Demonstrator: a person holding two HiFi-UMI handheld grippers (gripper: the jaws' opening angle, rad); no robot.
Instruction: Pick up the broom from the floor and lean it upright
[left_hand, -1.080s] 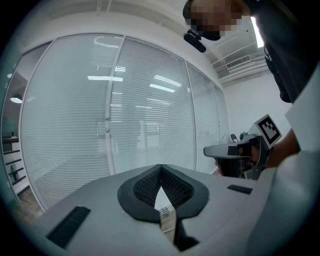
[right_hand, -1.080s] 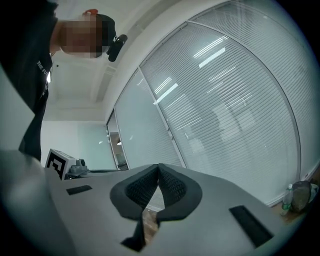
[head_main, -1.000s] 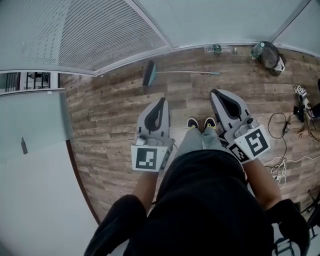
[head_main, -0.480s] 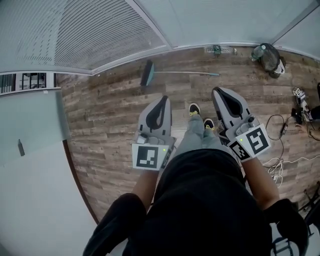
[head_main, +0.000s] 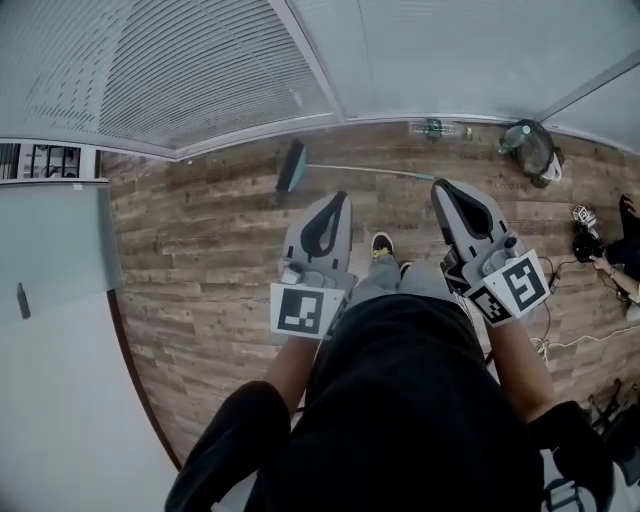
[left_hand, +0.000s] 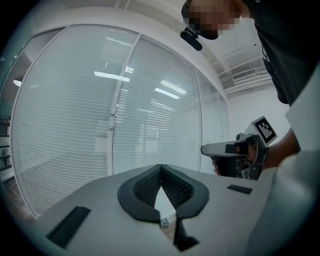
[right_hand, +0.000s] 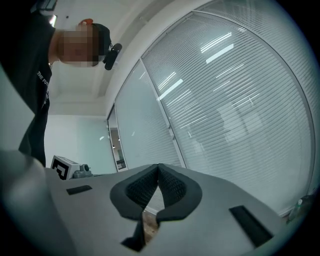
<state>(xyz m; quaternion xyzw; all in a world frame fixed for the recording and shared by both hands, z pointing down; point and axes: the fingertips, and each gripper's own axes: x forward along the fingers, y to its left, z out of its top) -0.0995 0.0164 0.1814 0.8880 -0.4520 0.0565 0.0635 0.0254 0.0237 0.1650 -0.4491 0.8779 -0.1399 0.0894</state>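
Broom (head_main: 352, 169), flat on the floor (head_main: 200, 250) ahead of both jaws.
Left gripper (head_main: 337, 200), right gripper (head_main: 446, 187): jaws closed, empty; we should open them at the handle (head_main: 400, 174).

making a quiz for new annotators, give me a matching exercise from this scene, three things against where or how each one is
1. teal-headed broom with a thin grey handle
2. clear plastic bottle
3. grey left gripper

a. jaws shut, nothing held
b. right against the foot of the wall
c. flat on the wooden floor, bristle head at picture left

Pairs: 1-c, 2-b, 3-a
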